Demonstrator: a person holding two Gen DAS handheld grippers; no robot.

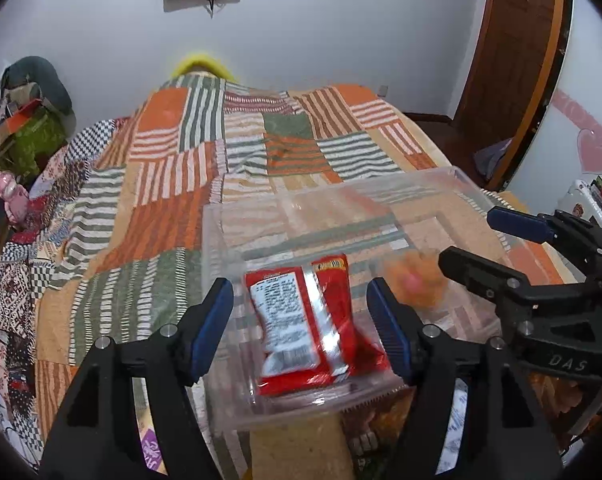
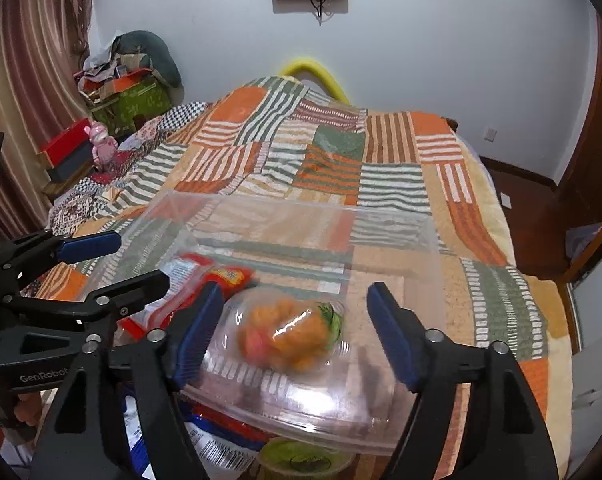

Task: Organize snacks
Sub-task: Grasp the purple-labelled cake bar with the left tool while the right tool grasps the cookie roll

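A clear plastic bin stands on the bed. A red snack packet lies inside it, back side up. My left gripper is open above it, and the pads stand apart from the packet on both sides. A clear bag of orange puffs shows blurred inside the bin, to the right of the red packet. My right gripper is open around that bag, with neither pad touching it.
A patchwork cover lies over the bed. A green-lidded cup and a blue packet sit below the bin's near edge. Boxes and a pink figure crowd the left bedside. A wooden door is at the right.
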